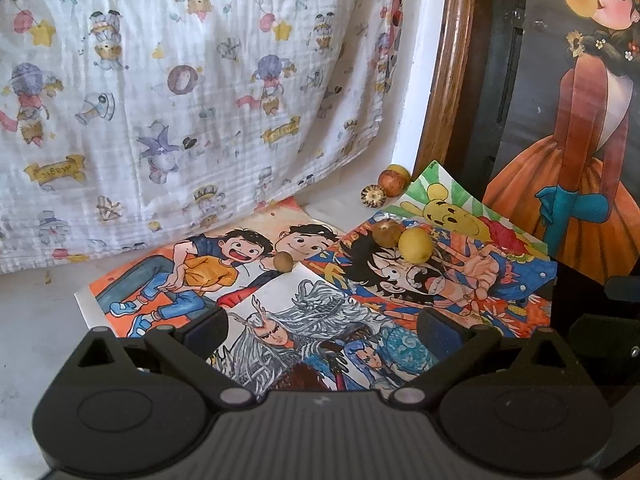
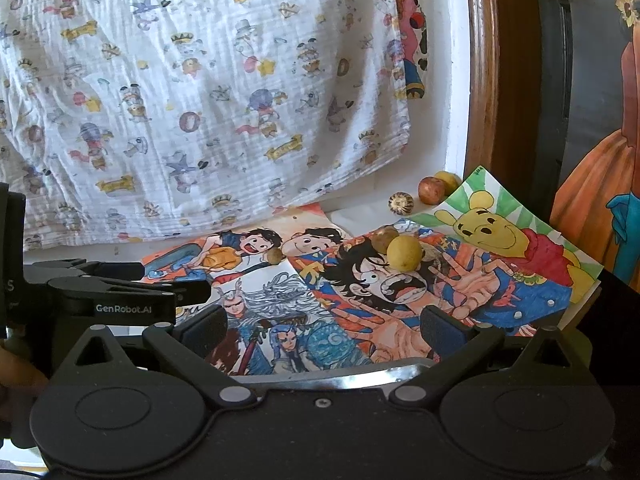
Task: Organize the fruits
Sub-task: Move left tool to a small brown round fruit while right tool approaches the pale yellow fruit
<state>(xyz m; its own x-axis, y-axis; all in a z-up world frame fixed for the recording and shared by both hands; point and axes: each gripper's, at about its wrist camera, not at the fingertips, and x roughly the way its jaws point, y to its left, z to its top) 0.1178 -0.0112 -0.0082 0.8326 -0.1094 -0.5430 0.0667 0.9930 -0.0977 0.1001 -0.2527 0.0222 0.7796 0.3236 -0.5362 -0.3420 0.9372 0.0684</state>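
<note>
Both tongs, left (image 1: 322, 326) and right (image 2: 324, 326), are wide open and hold nothing. The yellow fruit (image 2: 405, 253) sits ahead of them, a bit right, touching a brown fruit (image 2: 385, 239). No fruit is picked yet, so I think one tong must reach forward and pinch it.

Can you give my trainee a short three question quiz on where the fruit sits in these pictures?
1. True or false: the left hand-held gripper holds a fruit.
2. What touches the yellow fruit? A) a brown fruit B) the red apple C) the cloth
3. What do the red apple and striped ball rest near, at the back?

Key: 1. False, both it and the right hand-held gripper are open and empty. 2. A, the brown fruit. 3. The white wall corner by the wooden frame.
</note>
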